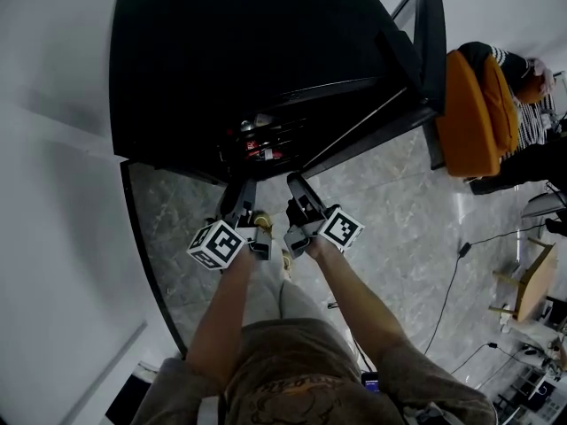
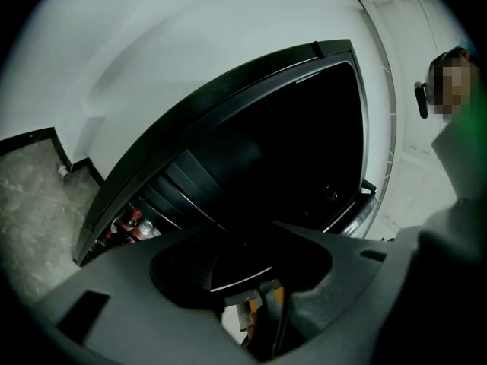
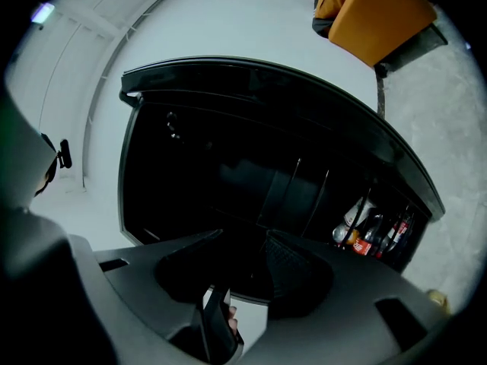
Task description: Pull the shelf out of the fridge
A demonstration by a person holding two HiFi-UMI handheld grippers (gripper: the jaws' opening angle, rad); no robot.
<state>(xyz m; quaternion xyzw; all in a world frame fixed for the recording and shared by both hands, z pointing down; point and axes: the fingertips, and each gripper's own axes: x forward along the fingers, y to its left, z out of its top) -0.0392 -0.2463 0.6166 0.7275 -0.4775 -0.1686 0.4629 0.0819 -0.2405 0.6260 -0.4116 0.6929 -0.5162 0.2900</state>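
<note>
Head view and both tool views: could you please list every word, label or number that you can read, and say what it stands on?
No text can be read.
Bottles in the fridge: red labels, too small to read.
Shirt print: blurred, unreadable.
Nothing else shows lettering.

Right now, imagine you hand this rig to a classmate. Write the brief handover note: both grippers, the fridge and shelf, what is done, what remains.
Left gripper: jaws apart, nothing between them, aimed at the fridge opening.
Right gripper: jaws apart, empty, beside the left one.
The fridge door stands open and bottles sit low inside. The interior is too dark to pick out the shelf.
Done: door open.
Left: grip the shelf and pull it out.
</note>
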